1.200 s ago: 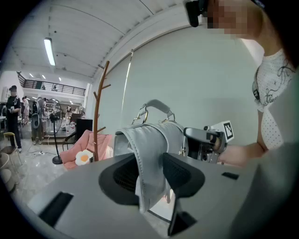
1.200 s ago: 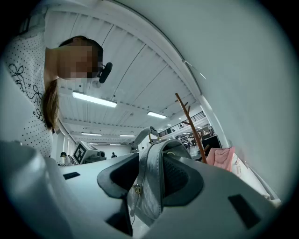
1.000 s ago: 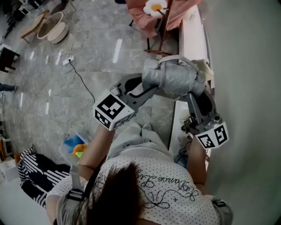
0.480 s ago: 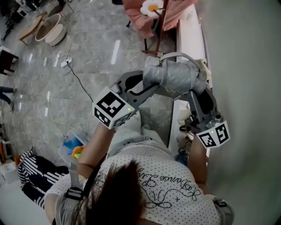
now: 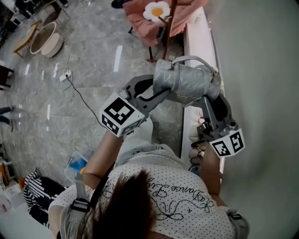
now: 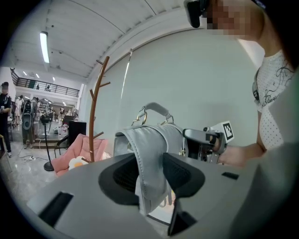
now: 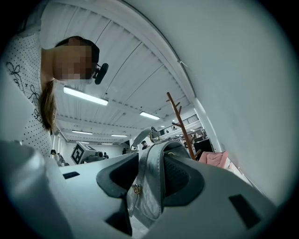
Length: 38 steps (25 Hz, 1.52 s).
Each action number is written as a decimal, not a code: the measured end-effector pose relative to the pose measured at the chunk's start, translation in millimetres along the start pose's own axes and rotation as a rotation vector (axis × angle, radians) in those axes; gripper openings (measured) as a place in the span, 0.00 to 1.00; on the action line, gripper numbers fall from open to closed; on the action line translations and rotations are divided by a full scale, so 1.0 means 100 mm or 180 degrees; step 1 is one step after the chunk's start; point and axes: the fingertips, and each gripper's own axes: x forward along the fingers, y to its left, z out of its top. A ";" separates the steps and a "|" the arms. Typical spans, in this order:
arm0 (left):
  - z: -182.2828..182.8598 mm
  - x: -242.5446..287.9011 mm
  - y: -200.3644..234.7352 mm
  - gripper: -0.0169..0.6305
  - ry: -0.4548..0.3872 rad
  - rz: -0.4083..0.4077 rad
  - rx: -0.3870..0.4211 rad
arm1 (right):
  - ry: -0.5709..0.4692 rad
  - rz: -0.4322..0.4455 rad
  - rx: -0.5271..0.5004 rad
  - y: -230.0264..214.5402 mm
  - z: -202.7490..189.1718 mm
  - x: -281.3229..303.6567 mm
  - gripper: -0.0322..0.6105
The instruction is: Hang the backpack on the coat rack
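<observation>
Two hand-held grippers carry a silver-grey backpack [image 5: 187, 80] across a hall, both clamped on it. The left gripper [image 6: 152, 173] has its jaws pressed on a broad strap [image 6: 148, 154] that runs up out of them to the bag's body. The right gripper [image 7: 150, 175] pinches a stitched strap [image 7: 148, 196] bearing a small gold stud [image 7: 135, 189], and the bag's top handle [image 7: 140, 136] arches just beyond its jaws. In the head view the backpack hangs ahead of both grippers, the left one at its left end and the right one at its right end, close to the pale wall [image 5: 261, 70].

The brown coat rack [image 5: 169, 28] stands beyond the backpack, ahead of both grippers and well apart from them. A pink chair [image 5: 140, 18] with a flower-shaped cushion [image 5: 156, 9] sits at the rack's foot, left of the white ledge [image 5: 196, 37] along the wall.

Compared with a second ago, both grips are unchanged and the backpack sits the same way between the jaws. The floor has slid back under the person. The cable [image 5: 74, 88], the pale tubs [image 5: 44, 39] and the blue bin [image 5: 77, 162] now lie further toward the picture's lower left. More of the pink chair shows, and the rack's foot has drawn closer to the backpack. The bag is not yet on a hook.
</observation>
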 end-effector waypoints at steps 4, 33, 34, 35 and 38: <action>0.12 0.17 0.56 0.26 0.0013 -0.0099 0.0022 | -0.0011 -0.0100 -0.0022 -0.24 0.04 0.51 0.31; 0.30 1.40 2.27 0.26 0.0069 -0.0128 -0.0006 | -0.0030 -0.0183 0.0118 -1.77 -0.12 1.96 0.31; 0.33 1.49 2.31 0.26 0.0065 -0.0110 -0.0011 | -0.0019 -0.0151 0.0115 -1.88 -0.09 1.99 0.31; 0.36 1.58 2.34 0.26 0.0058 -0.0082 -0.0011 | -0.0010 -0.0113 0.0104 -1.98 -0.05 2.03 0.31; 0.47 1.84 2.43 0.26 0.0036 0.0023 -0.0016 | 0.0008 0.0002 0.0097 -2.29 0.06 2.12 0.31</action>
